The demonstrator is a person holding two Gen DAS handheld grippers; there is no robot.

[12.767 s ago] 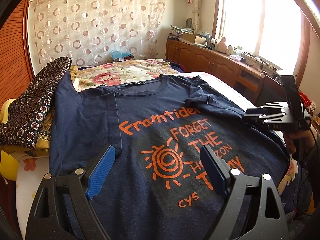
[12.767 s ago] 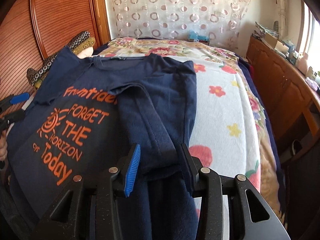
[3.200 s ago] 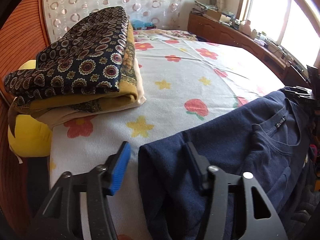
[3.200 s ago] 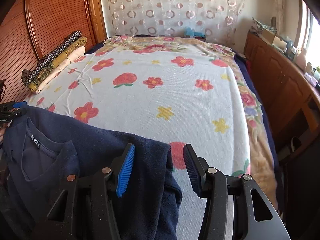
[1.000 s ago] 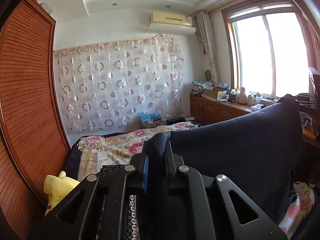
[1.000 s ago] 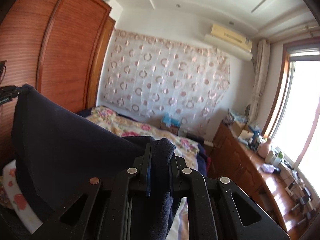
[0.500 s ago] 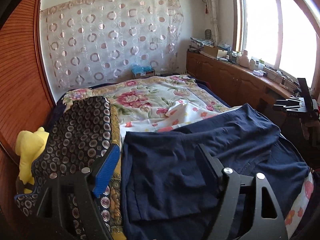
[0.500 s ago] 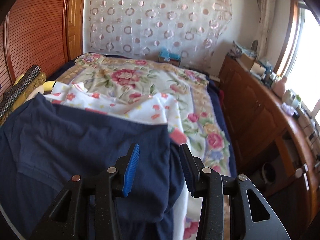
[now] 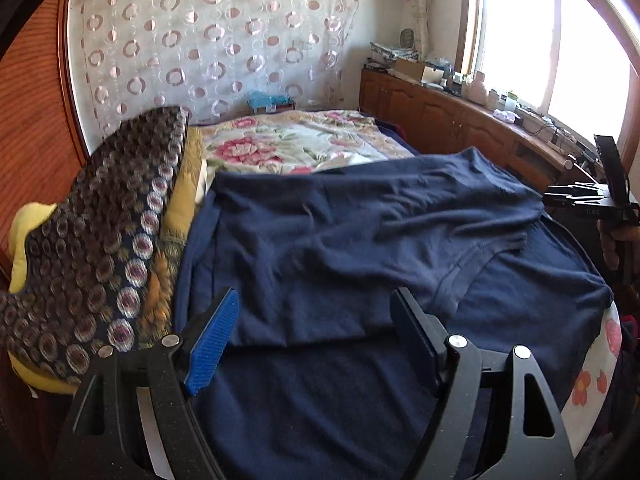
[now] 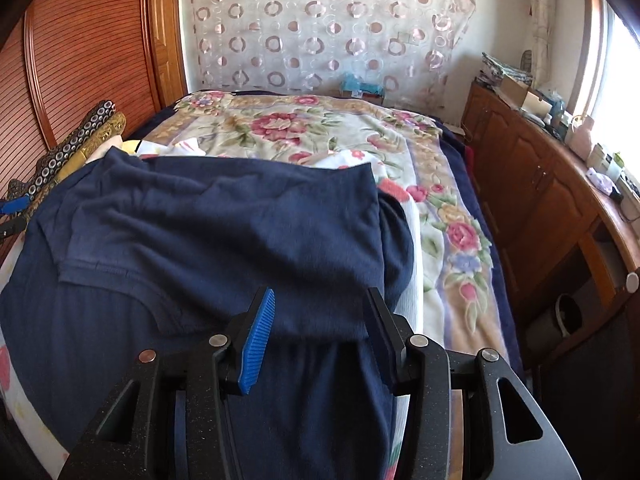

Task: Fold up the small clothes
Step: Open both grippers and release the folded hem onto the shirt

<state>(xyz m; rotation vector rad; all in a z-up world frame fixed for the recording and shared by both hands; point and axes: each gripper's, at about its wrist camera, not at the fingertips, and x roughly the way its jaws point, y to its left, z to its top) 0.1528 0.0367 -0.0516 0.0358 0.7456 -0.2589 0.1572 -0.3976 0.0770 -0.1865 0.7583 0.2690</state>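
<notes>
two grippers over the bed, both tipped down at one navy shirt (image 9: 360, 248) that lies folded over on itself across the near end of the bed (image 10: 304, 128). from the left wrist view, the left gripper (image 9: 316, 336) has its jaws spread wide, blue pad at 9 o'clock and black finger at 3 o'clock, nothing pinched; the folded edge of the shirt lies on the bed between them, free of the pads. at 9 o'clock of the shirt sits a stack of folded patterned clothes (image 9: 104, 240), touching its edge, with a yellow soft toy (image 9: 24, 232) behind that. at 3 o'clock in the same view the right gripper shows side-on, a hand (image 9: 616, 240) under it. switch to the right wrist view: the right gripper (image 10: 320, 332) has its jaws opening, a moderate gap, the shirt's corner lying between them but not clamped. the shirt spreads from 6 o'clock up to the middle, its upper layer ending in a hem toward 8 o'clock. beyond it at 12 o'clock, the flowered blanket and a circle-patterned curtain (image 10: 320, 28). wooden cabinets (image 10: 532, 184) run along 3 o'clock under the bright window.
</notes>
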